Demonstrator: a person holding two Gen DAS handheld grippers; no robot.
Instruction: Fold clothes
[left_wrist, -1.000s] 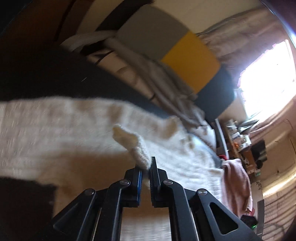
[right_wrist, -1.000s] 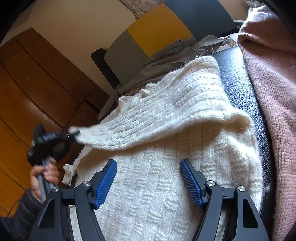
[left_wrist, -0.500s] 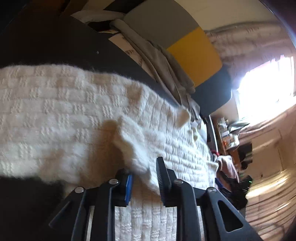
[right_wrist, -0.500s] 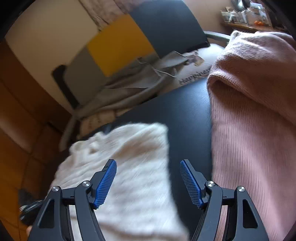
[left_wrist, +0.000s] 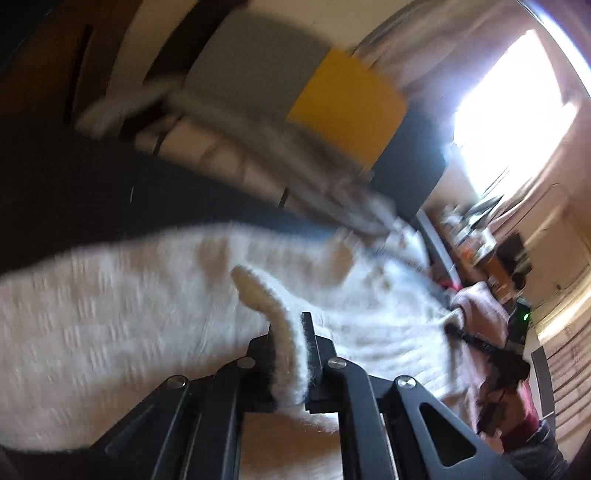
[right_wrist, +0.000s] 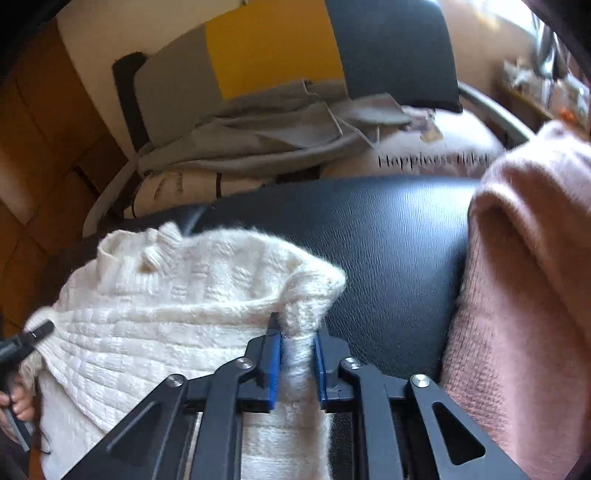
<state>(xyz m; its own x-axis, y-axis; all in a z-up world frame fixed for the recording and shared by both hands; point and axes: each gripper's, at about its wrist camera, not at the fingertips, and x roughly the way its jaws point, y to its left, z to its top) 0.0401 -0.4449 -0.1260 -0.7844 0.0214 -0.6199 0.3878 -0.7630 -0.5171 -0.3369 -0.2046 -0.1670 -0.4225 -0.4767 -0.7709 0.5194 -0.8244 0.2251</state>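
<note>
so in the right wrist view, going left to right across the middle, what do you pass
left tongs → white sweater → right tongs, shut on a fold of it → bare black seat → pink sweater

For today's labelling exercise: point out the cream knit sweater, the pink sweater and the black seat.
cream knit sweater (right_wrist: 155, 314), right wrist view, its ribbed body
pink sweater (right_wrist: 524, 295), right wrist view, its folded side
black seat (right_wrist: 388, 251), right wrist view, bare leather
</note>
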